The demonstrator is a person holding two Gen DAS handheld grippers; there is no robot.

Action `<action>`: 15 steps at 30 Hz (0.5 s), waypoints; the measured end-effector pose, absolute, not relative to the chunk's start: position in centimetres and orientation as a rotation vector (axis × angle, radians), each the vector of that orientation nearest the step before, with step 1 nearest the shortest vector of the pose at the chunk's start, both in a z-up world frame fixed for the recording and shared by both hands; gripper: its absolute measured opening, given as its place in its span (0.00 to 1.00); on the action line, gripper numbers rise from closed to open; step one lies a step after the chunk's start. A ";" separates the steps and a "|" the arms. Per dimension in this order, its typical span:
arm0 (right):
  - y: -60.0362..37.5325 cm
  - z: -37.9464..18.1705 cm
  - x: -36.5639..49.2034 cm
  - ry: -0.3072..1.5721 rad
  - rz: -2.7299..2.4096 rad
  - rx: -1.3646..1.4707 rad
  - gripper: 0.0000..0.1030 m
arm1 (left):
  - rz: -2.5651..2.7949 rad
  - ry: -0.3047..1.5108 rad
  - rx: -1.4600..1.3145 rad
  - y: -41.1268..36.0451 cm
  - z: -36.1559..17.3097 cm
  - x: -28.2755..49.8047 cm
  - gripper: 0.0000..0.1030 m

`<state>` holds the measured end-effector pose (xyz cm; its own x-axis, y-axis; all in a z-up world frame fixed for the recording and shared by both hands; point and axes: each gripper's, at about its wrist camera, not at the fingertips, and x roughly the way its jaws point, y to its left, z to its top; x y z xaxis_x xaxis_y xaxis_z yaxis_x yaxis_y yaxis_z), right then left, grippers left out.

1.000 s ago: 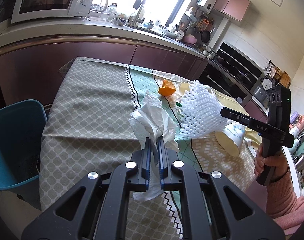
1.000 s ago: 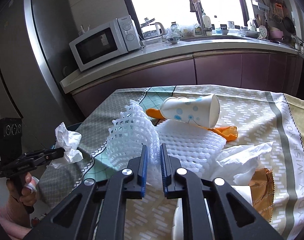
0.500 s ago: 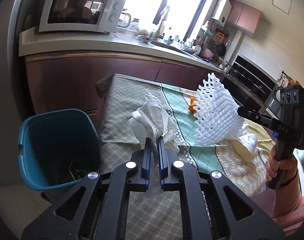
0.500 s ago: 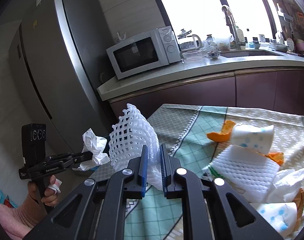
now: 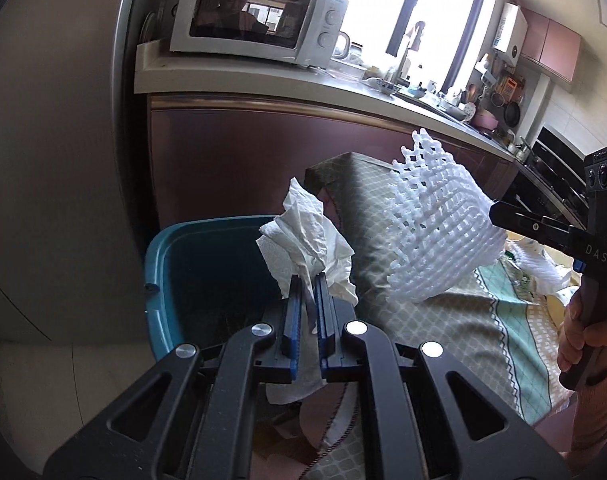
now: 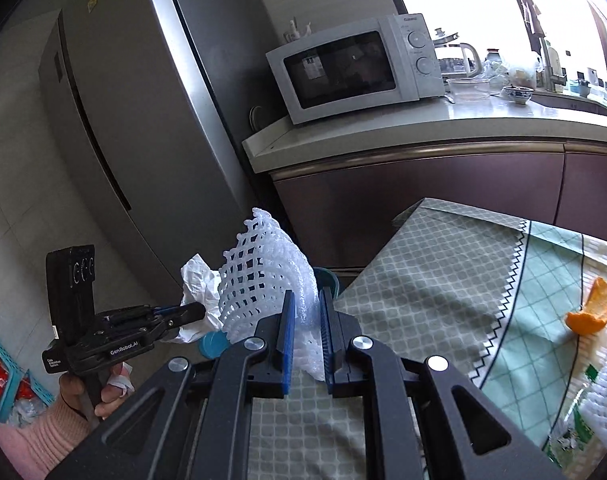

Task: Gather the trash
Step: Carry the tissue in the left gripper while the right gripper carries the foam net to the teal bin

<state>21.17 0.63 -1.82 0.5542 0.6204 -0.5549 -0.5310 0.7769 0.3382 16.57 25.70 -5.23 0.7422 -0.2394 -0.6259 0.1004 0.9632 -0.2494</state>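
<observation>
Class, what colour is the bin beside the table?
Teal blue bin, clearest in the left wrist view.

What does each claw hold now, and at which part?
Left claw: crumpled tissue, by its lower part. Right claw: white foam net, by its lower edge.

- The left gripper (image 5: 307, 280), with its crumpled tissue (image 5: 309, 240), has swung off the worktop (image 5: 443, 320); a second ago the tissue hung over the cloth, and now it sits in front of the teal bin (image 5: 191, 280).
- The bin has gone from the left edge of the left wrist view to lower centre.
- The right gripper (image 6: 305, 300) has carried the white foam net (image 6: 263, 272) left, off the cloth edge, beside the tissue.
- The paper cup has left the right wrist view.
</observation>
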 end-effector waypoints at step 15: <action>8.4 -6.7 26.6 0.866 0.648 0.030 0.11 | -0.096 0.838 -0.245 29.6 -11.1 21.1 0.08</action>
<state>26.56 8.41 -6.67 0.4700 0.5406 -0.6978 -0.5169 0.8094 0.2789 21.07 29.61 -11.09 0.6664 -0.1808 -0.7234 -0.0118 0.9675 -0.2526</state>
